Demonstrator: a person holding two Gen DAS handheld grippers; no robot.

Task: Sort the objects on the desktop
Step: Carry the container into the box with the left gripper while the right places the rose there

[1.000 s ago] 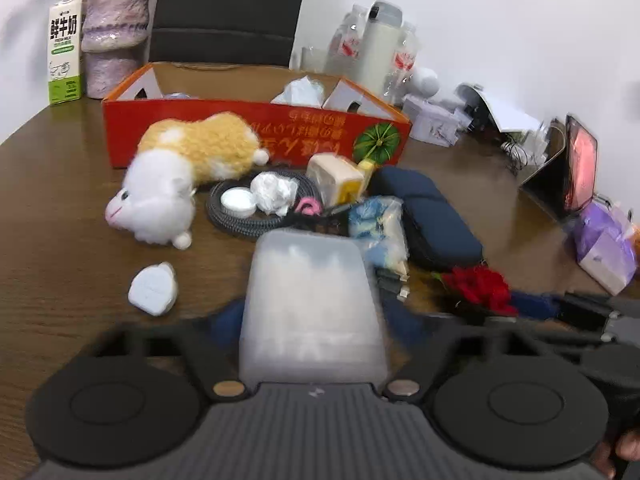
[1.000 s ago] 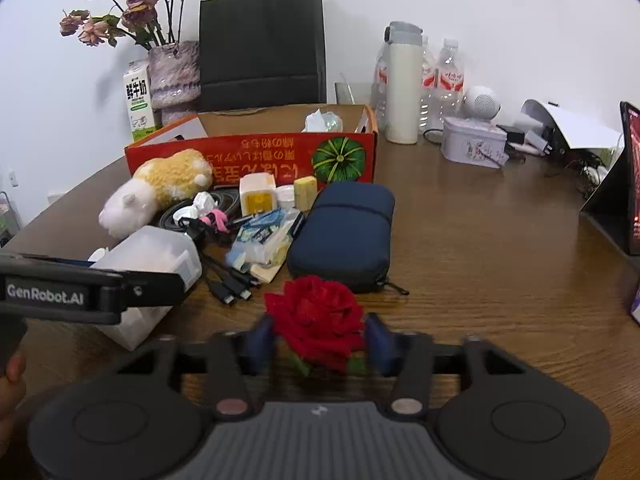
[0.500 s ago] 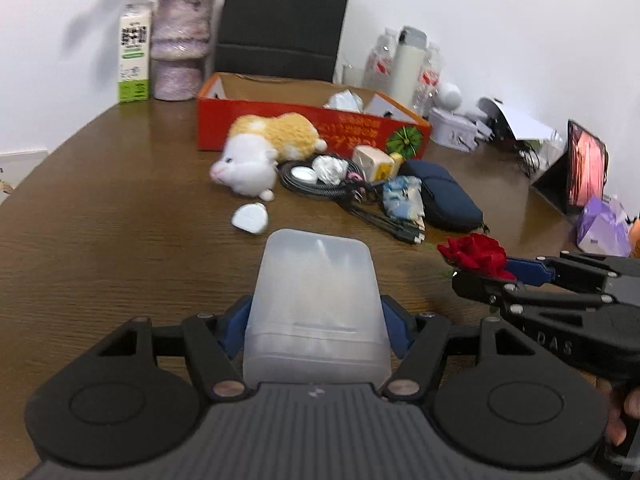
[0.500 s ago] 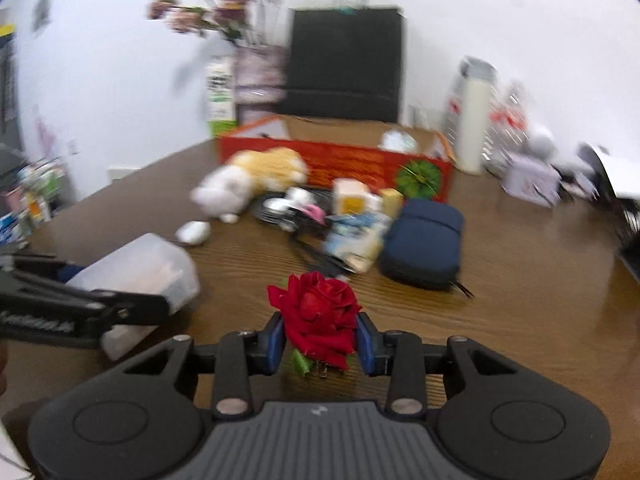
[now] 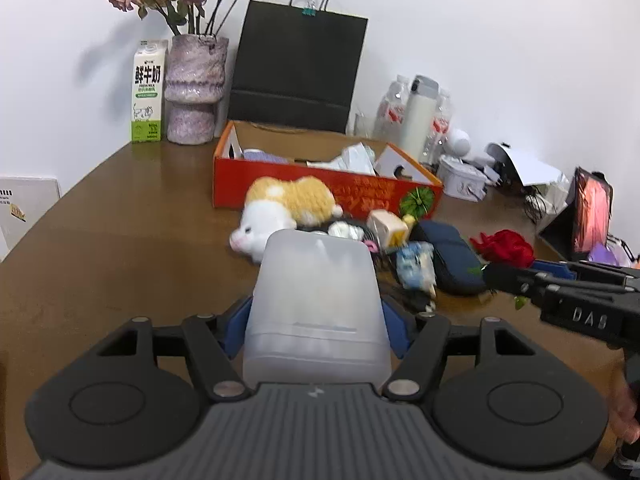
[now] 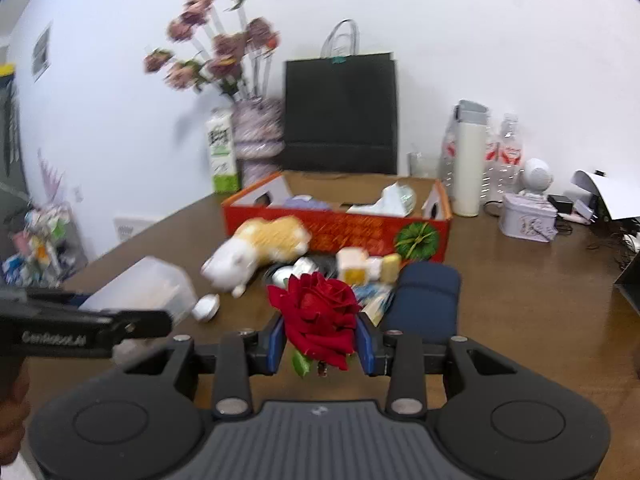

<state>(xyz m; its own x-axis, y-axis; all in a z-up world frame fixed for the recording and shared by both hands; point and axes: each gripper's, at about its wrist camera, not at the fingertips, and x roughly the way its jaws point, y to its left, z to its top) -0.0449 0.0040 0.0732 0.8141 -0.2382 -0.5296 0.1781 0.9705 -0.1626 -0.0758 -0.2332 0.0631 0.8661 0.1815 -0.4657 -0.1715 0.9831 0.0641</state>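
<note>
My left gripper point(image 5: 316, 328) is shut on a translucent white plastic box point(image 5: 316, 304) and holds it above the wooden table point(image 5: 120, 248). My right gripper point(image 6: 320, 340) is shut on a red rose point(image 6: 316, 312), also held above the table; the rose shows in the left wrist view point(image 5: 504, 246) too. An open red cardboard box point(image 5: 320, 184) stands beyond, with papers inside. In front of it lie a plush hamster point(image 5: 280, 208), a coiled cable, a yellow cube point(image 5: 386, 226), a snack packet point(image 5: 416, 266) and a navy pouch point(image 5: 452, 256).
A vase of dried flowers point(image 5: 194, 88), a milk carton point(image 5: 148, 92) and a black paper bag point(image 5: 296, 68) stand at the back. Bottles and a thermos point(image 5: 416, 116), a small tin point(image 5: 464, 180) and a tablet point(image 5: 592, 212) are at the right. A white plug point(image 6: 206, 306) lies on the table.
Both grippers have risen and drawn back with their loads; the views now look down over the clutter toward the red box and the vase.
</note>
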